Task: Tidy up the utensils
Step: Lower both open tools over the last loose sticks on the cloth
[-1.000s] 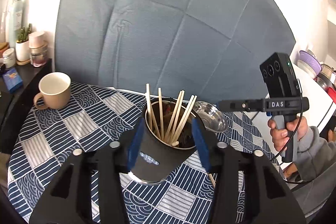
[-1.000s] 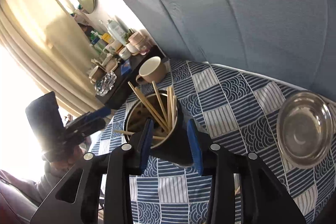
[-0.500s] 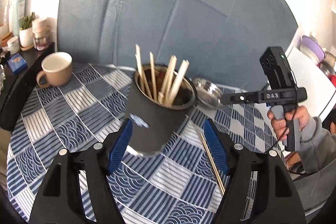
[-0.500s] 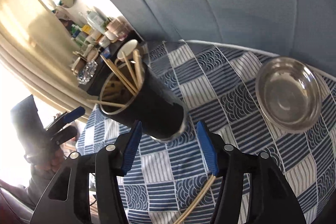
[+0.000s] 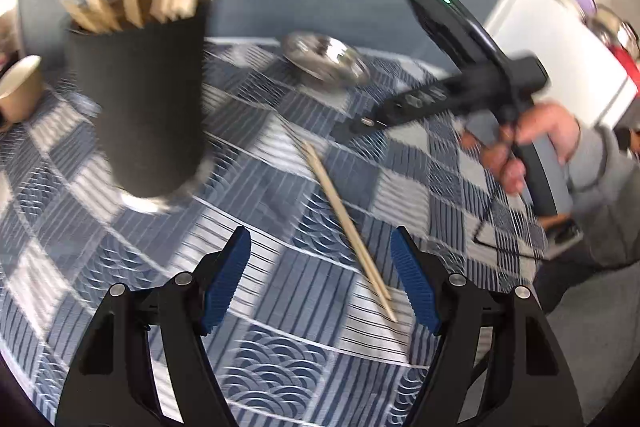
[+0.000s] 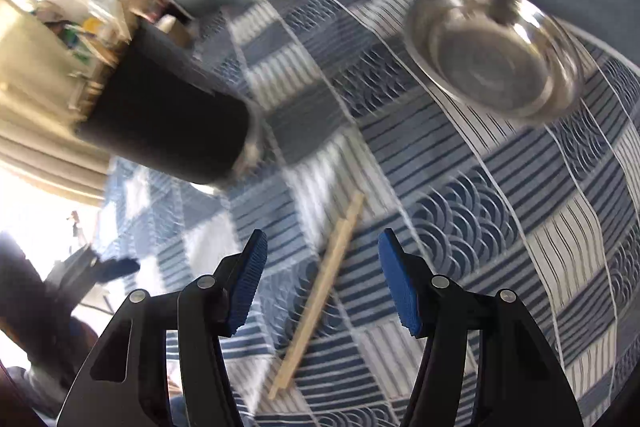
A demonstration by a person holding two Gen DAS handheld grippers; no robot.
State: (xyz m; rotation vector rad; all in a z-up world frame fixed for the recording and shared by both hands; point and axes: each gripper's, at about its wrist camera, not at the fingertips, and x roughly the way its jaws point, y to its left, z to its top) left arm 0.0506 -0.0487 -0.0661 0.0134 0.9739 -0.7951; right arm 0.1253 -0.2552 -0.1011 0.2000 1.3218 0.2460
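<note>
A black cup [image 5: 144, 99] holding several wooden chopsticks stands on the patterned tablecloth [image 5: 280, 307], up and left of my left gripper [image 5: 318, 247]. That gripper is open and empty. A loose pair of chopsticks [image 5: 348, 223] lies flat on the cloth, its near end between the left gripper's fingers and untouched. In the right wrist view the same chopsticks [image 6: 320, 291] lie below my right gripper [image 6: 323, 247], which is open and holds nothing. The black cup [image 6: 168, 123] sits far left of it. The right gripper [image 5: 360, 125] hangs above the cloth, in a person's hand [image 5: 532, 143].
A steel bowl [image 5: 324, 57] rests on the cloth beyond the chopsticks, also visible as the bowl [image 6: 492, 51] at upper right. A beige mug [image 5: 18, 87] stands at the far left edge. A grey padded wall backs the table. A white shelf [image 5: 560, 39] stands to the right.
Both grippers opened wider and dropped toward the cloth. The cup, between the left fingers a second ago, now stands free at upper left. The loose chopsticks came into view between both pairs of fingers.
</note>
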